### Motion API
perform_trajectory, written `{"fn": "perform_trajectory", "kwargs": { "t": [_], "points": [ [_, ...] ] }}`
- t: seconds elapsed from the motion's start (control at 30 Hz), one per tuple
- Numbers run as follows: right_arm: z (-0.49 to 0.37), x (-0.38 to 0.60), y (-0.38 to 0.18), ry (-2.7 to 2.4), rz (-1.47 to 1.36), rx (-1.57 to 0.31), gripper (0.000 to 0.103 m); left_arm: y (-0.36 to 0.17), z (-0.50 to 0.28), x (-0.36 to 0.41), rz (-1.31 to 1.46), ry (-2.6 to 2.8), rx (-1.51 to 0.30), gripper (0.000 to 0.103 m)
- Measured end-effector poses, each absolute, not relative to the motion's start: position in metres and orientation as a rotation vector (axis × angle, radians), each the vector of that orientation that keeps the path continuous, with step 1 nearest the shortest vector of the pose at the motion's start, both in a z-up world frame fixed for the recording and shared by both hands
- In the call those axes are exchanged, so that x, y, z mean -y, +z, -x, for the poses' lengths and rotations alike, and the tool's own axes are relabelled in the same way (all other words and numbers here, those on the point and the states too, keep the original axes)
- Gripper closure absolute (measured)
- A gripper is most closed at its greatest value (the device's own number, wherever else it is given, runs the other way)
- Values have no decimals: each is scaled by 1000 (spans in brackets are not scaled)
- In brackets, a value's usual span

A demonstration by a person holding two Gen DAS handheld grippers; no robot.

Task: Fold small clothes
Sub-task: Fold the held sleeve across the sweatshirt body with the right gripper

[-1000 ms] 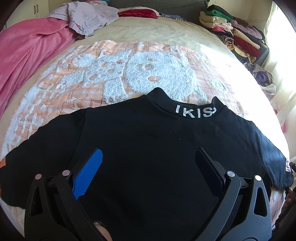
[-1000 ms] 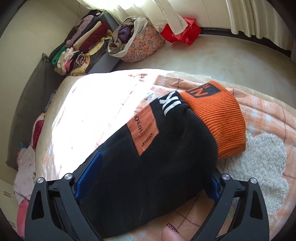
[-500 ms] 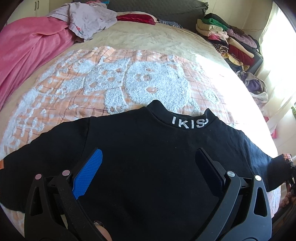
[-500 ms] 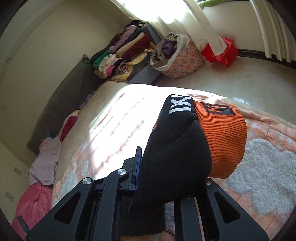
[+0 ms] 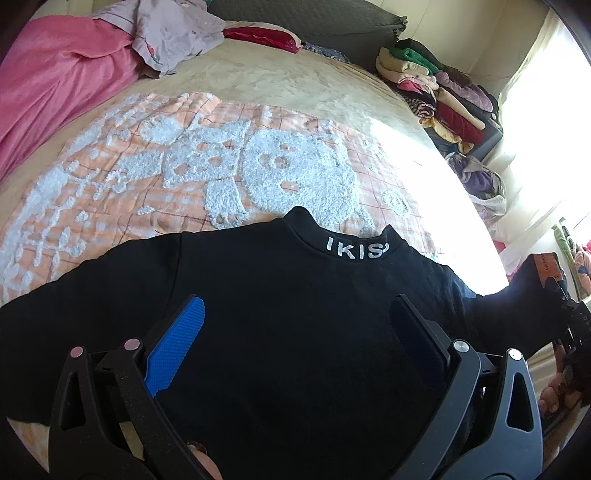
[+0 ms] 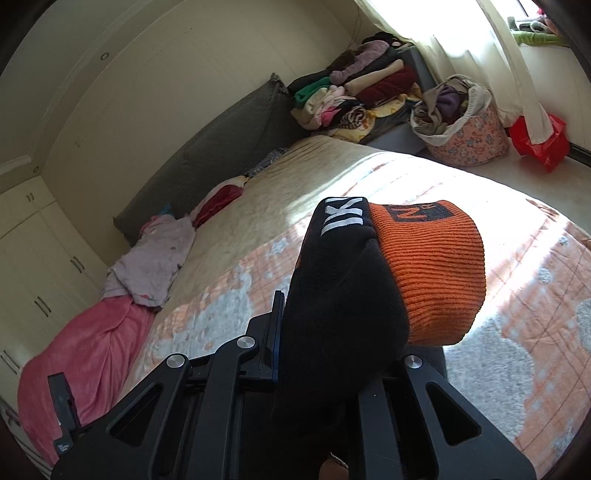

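A small black sweatshirt (image 5: pixel 280 295) with white "IKIS" letters on the collar lies flat on the orange-and-white blanket (image 5: pixel 184 173), collar away from me. My left gripper (image 5: pixel 295 314) is open and hovers over its body, blue pad on the left. My right gripper (image 6: pixel 332 314) is shut on the right sleeve (image 6: pixel 343 288), which has an orange ribbed cuff (image 6: pixel 436 273), and holds it lifted off the bed. In the left wrist view this sleeve (image 5: pixel 524 288) rises at the far right edge.
A pink blanket (image 5: pixel 55 85) and a lilac garment (image 5: pixel 173 33) lie at the far left of the bed. Folded clothes are stacked (image 5: pixel 436 81) beside the headboard. A floral laundry basket (image 6: pixel 465 125) and a red bag (image 6: pixel 539 140) stand on the floor.
My right gripper closed on the sleeve and lifted it up off the blanket. The left gripper stayed open over the sweatshirt, drawing back slightly.
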State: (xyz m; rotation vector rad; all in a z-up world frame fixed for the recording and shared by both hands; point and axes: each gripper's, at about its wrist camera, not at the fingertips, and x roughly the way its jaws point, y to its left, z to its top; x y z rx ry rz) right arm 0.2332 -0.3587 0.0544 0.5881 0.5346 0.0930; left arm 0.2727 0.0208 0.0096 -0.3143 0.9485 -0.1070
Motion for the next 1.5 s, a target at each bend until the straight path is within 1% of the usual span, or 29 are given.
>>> {"fn": "perform_trajectory", "kwargs": {
  "t": [0.37,0.7,0.87,0.9,0.97,1.0,1.03,1.1,1.17,1.23,1.27,1.37,1.4,1.43,1.5],
  "points": [
    [-259,258,49,233,-469,-588,93,12,-270,-51,404,-110,-950,9],
    [-269,174,12,288,-261,-684,93,0,-273,-78,513,-105,-976,9],
    [-264,135,-11,326,-91,-733,89,-9,-274,-91,576,-109,-998,9],
    [-262,127,-15,341,-54,-741,86,-10,-274,-93,582,-107,-1002,9],
    [-257,117,-21,366,2,-752,72,-14,-275,-96,601,-108,-1013,9],
    [-254,112,-24,385,27,-757,70,-16,-276,-97,611,-112,-1018,9],
    [-251,108,-25,399,43,-761,64,-17,-276,-97,620,-117,-1023,9],
    [-246,104,-27,427,62,-768,58,-20,-276,-96,639,-136,-1034,9],
    [-239,101,-27,457,82,-767,47,-25,-276,-93,646,-153,-1053,9],
    [-231,100,-27,482,110,-758,40,-29,-277,-90,653,-169,-1070,9],
    [-228,98,-28,494,126,-759,39,-32,-277,-88,665,-182,-1078,9],
    [-223,100,-31,513,141,-787,38,-36,-277,-87,704,-219,-1088,9],
    [-221,100,-32,523,147,-792,35,-37,-277,-87,710,-225,-1092,9],
    [-217,101,-33,527,158,-791,29,-38,-277,-87,714,-230,-1094,9],
    [-212,104,-32,533,159,-788,27,-40,-276,-87,723,-238,-1102,9]
  ]
}}
